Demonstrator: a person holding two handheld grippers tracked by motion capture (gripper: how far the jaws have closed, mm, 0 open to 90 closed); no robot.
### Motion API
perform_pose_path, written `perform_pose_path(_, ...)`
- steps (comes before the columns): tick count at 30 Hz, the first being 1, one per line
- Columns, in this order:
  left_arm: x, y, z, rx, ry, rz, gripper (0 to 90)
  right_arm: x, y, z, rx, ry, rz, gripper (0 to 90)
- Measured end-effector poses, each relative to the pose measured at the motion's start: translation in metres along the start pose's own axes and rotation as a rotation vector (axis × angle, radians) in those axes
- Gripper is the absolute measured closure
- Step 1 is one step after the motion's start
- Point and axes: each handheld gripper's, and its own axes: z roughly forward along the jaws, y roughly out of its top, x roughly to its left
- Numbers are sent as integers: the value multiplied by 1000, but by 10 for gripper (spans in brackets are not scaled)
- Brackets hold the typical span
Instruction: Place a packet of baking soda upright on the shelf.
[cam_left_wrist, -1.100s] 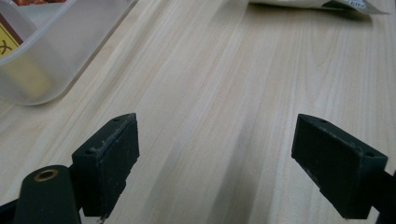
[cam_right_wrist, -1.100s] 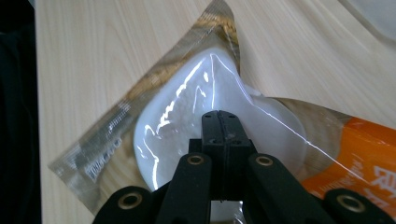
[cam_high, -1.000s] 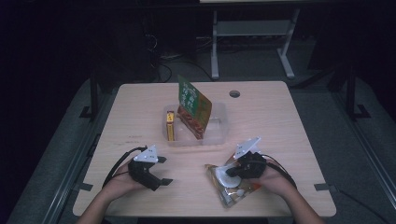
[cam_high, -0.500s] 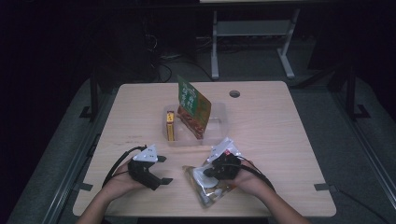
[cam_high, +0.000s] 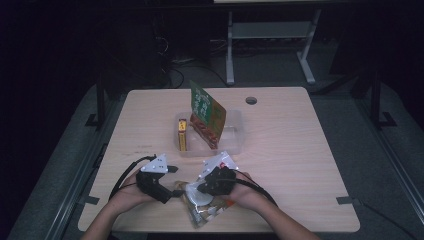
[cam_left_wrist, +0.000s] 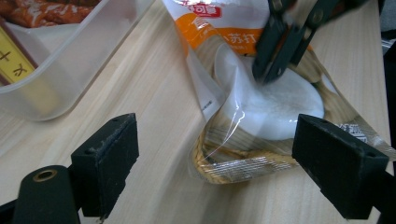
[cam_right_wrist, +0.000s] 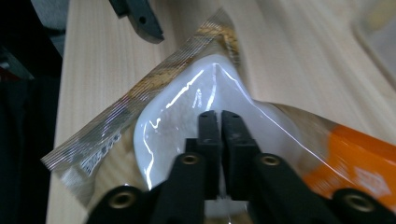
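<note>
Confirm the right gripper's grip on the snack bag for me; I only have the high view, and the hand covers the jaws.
Observer: In the right gripper view, the right gripper pinches a raised fold of clear film on the snack bag. Its jaws are nearly together and have just been opening slightly.
Operator: Report the left gripper.
Observer: The left gripper is wide open. Its jaws stand on either side of the bag's sealed end and apparently do not press on it.
Operator: Tell me what lies under the pinch.
Observer: A white round disc inside the bag, directly below the right gripper's tips.
</note>
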Motion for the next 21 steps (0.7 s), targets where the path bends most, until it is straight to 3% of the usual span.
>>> perform_pose_path(4,-1,5,4,6,-11,4,146,-13,-12,-27,-34,-26,45,779)
perform_pose_path(6,-3,9,9,13,-12,-2,147,-21,-23,-43,-47,-41,125,727)
perform_pose_path(9,-4,13,17,27,-13,-9,152,-34,-38,-60,-57,-57,165,638)
perform_pose_path(11,-6,16,21,34,-11,-25,185,-42,-49,-73,-68,-49,246,568)
perform_pose_path(16,-7,19,34,54,-42,-50,276,-53,-71,-96,-110,-94,306,464)
perform_pose_path(21,-8,20,44,70,-114,-78,380,-56,-86,-99,-97,-101,320,444)
